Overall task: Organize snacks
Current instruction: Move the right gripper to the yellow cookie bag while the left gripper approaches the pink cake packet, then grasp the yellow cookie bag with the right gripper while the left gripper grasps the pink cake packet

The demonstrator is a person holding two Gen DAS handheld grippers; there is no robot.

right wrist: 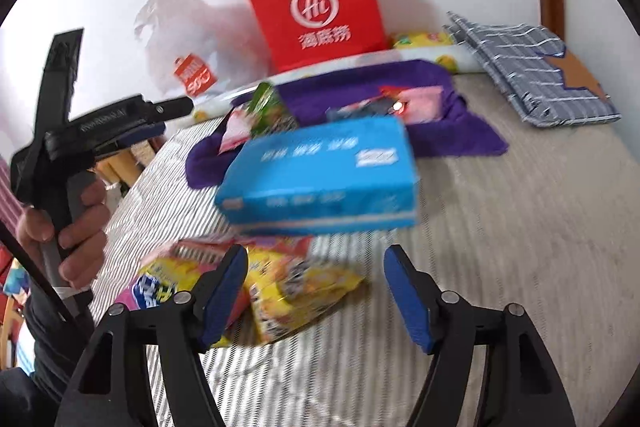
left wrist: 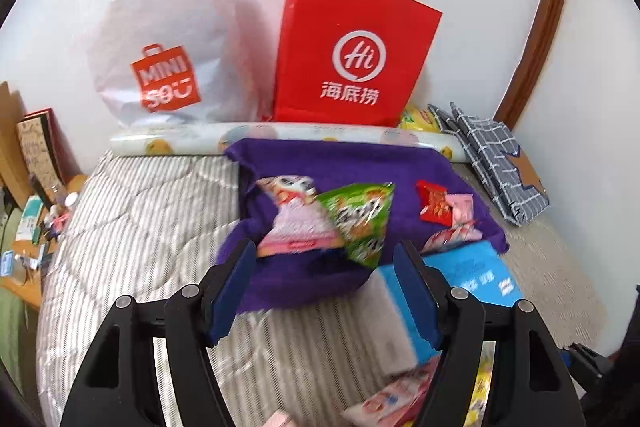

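Observation:
My left gripper (left wrist: 324,259) is open over a purple cloth (left wrist: 340,163) spread on the bed. On the cloth lie a pink packet (left wrist: 292,223), a green packet (left wrist: 360,219) and small red and pink packs (left wrist: 434,205); none is touched. A blue box (left wrist: 472,275) sits just behind the right finger. In the right wrist view my right gripper (right wrist: 316,255) is open, nothing pressed between its pads. The blurred blue box (right wrist: 320,171) is just beyond the fingertips, and a yellow snack packet (right wrist: 296,291) lies under them among other packets. A hand (right wrist: 72,227) holds the left gripper's handle.
A red paper bag (left wrist: 352,59) and a white plastic bag (left wrist: 160,39) lean on the wall behind a patterned roll (left wrist: 180,143). Folded blue checked cloth (left wrist: 492,155) lies at the right. The striped quilt (left wrist: 140,227) covers the bed. A cluttered desk (left wrist: 32,219) stands left.

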